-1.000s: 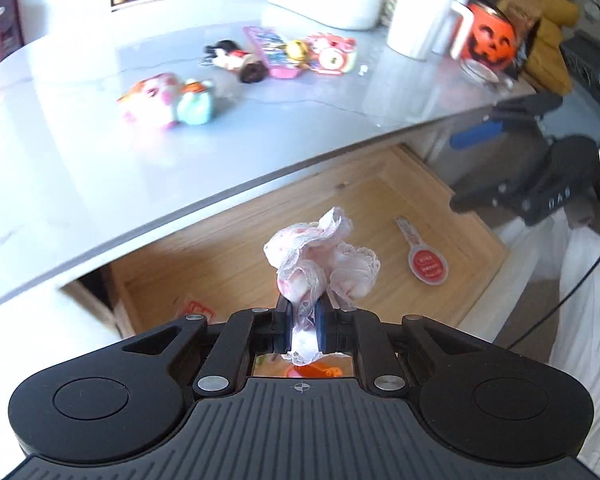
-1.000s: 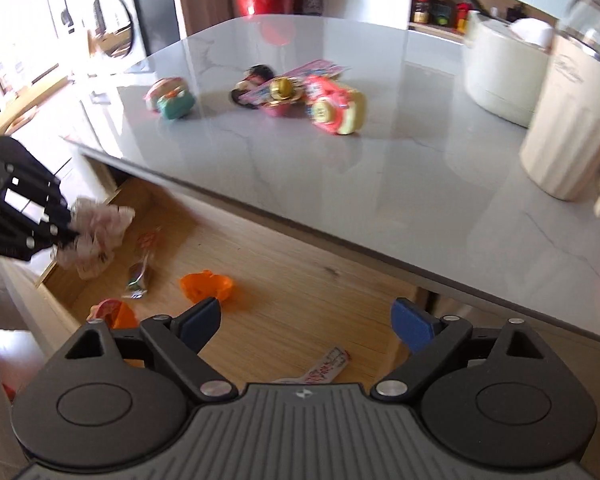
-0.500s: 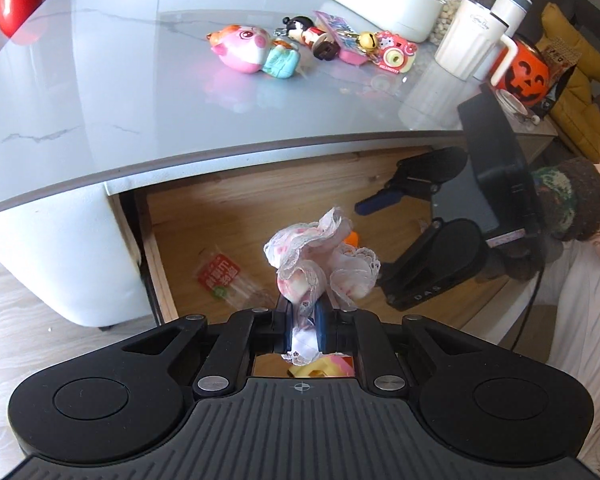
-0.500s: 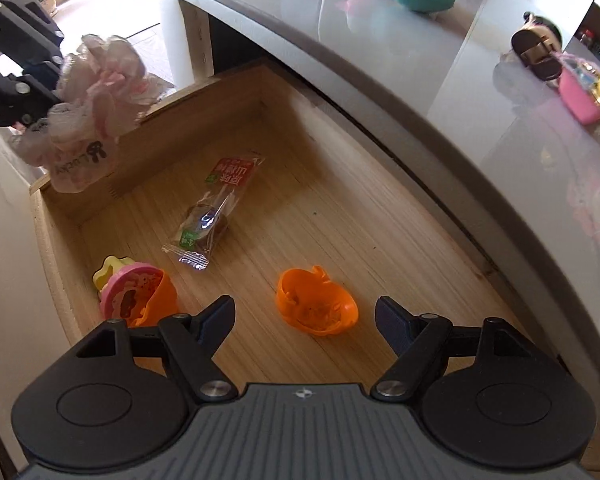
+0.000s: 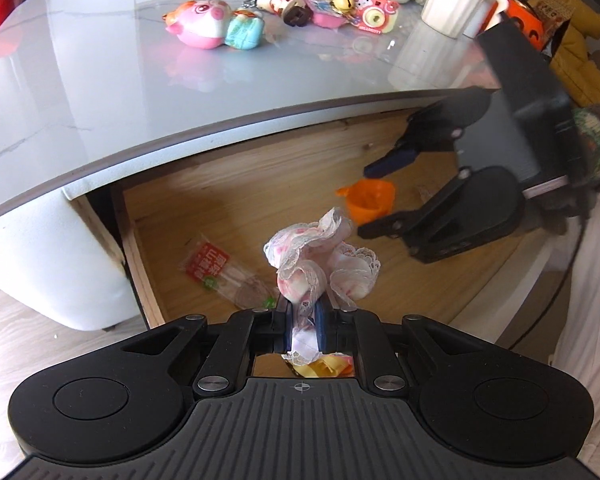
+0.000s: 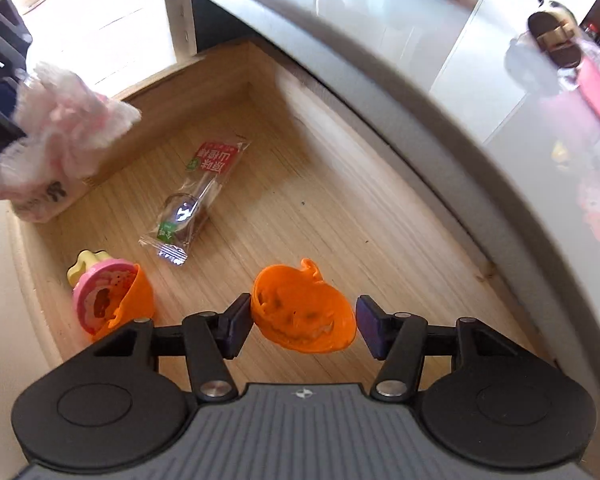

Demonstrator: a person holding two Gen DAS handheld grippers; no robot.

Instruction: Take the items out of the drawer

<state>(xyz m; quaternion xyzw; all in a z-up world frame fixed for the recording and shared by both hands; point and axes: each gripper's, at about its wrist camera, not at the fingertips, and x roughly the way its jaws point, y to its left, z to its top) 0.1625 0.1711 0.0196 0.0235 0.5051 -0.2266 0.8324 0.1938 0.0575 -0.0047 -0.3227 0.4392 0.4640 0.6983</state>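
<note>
A: Starting on the left side, what is the left gripper [image 5: 303,322] doing?

B: Its jaws are clamped together on a pink lace cloth [image 5: 320,256], which bunches up ahead of the fingertips. It hangs above the open drawer [image 6: 340,208], so I judge that item is already out and only waiting to be set down on the tabletop [image 5: 100,92] beyond.

A: And below and ahead of it?

B: A snack packet [image 5: 220,272] lies flat on the drawer floor, a little left of the cloth. Directly under the gripper's body a yellow and pink toy [image 6: 108,296] sits near the drawer's front wall.

A: Now the right side.

B: The right gripper [image 6: 304,326] points steeply down into the drawer. An orange pumpkin cup [image 6: 302,312] sits between its fingers [image 6: 236,328], and the jaws are closing on it. One pad looks just beside the rim; the other shows a small gap, so I would not call it gripped yet.

A: Why straddle it like that?

B: Probably so the pads meet the cup's opposite walls. It looks thin and hollow, so it may flex or tip when pinched.
</note>
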